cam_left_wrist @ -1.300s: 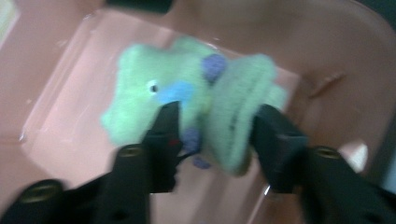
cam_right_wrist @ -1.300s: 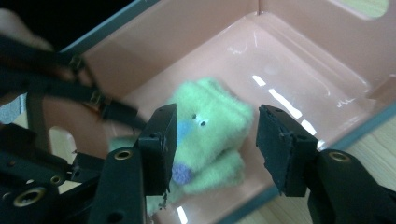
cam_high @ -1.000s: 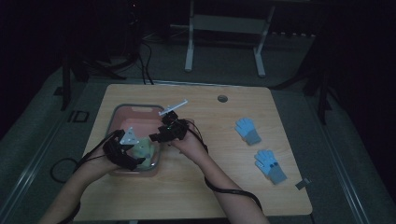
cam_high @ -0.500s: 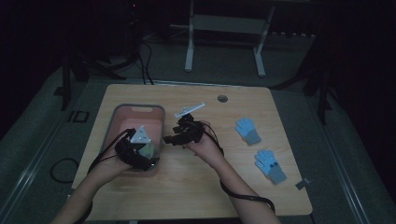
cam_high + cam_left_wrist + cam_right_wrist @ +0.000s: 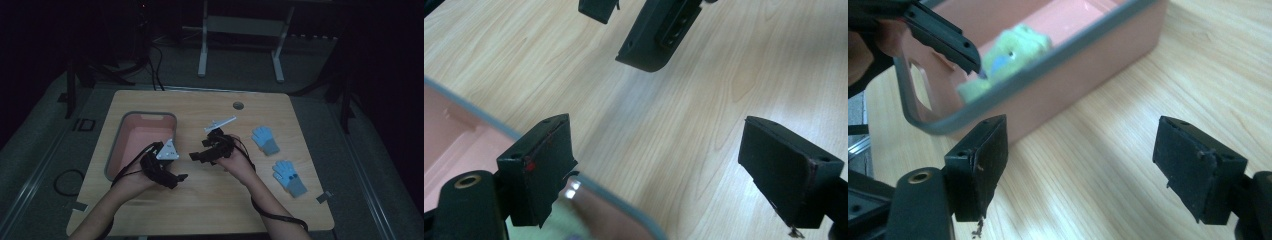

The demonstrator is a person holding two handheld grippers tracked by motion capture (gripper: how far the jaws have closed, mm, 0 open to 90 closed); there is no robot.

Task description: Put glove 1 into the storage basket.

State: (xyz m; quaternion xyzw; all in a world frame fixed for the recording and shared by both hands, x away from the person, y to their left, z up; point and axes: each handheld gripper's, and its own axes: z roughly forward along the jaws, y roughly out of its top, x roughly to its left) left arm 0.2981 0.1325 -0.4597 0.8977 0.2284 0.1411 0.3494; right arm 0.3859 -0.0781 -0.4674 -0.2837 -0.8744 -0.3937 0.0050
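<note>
Pink bin (image 5: 131, 150) w/ grey rim sits on left part of the wooden desk (image 5: 210, 200). Bin is rectangular, rounded corners, handle cutout in its wall per right gripper view (image 5: 923, 95). Inside it: a green fuzzy glove (image 5: 1008, 55) w/ a bit of blue on it, bunched against the near wall; exact shape can't be told.

Left hand-held gripper (image 5: 172, 177) is at bin's near right corner, just above desk; jaws wide, nothing between them. In left gripper view (image 5: 659, 165) one jaw hangs over the bin rim (image 5: 614, 197), other over bare wood.

Right hand-held gripper (image 5: 196, 156) is just right of bin, pointing toward it; jaws have just been opening, now wide, nothing between them. In right gripper view (image 5: 1078, 165) only wood grain lies between them, bin wall close ahead.

The two grippers are near each other, not touching. Two blue gloves (image 5: 265, 140) (image 5: 290, 177) lie flat on right side of desk, well apart from bin.
</note>
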